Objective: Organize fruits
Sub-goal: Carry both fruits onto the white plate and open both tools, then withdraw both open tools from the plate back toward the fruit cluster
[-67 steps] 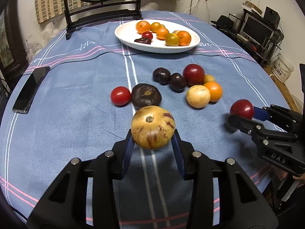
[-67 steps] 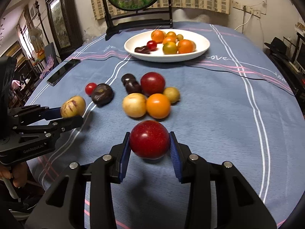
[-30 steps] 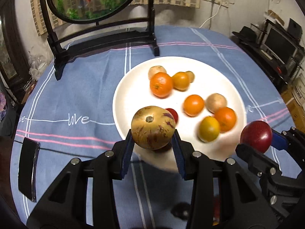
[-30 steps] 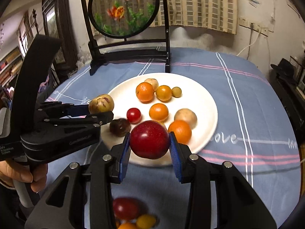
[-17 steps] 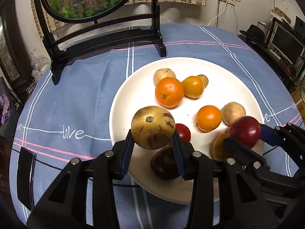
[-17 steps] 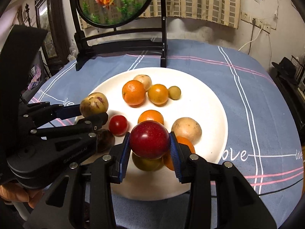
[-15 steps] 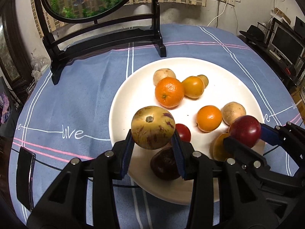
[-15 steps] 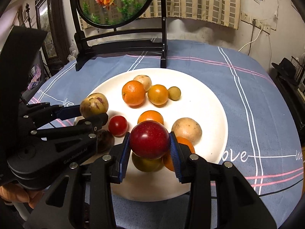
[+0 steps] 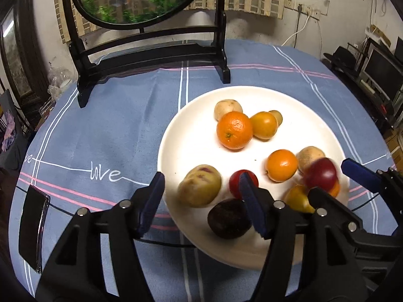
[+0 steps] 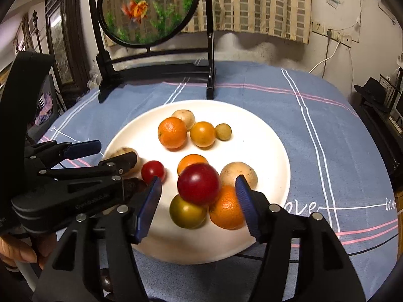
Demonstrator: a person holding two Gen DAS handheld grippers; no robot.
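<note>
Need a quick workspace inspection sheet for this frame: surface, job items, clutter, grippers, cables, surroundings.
Surface: round table under a blue striped tablecloth.
Job's things: white plate holds oranges, small tomatoes and pale round fruits; speckled yellow fruit and red plum lie there, loose between open fingers.
Clutter: phone near the table's left edge.
Grippers: left gripper open; right gripper open.
Cables: white cable to a wall socket.
Surroundings: round fish tank on a black stand, curtain, shelving at right.

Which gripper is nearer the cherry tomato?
Left. The left gripper is open with its right finger right in front of the cherry tomato; the right gripper is open farther right, over the red plum.
</note>
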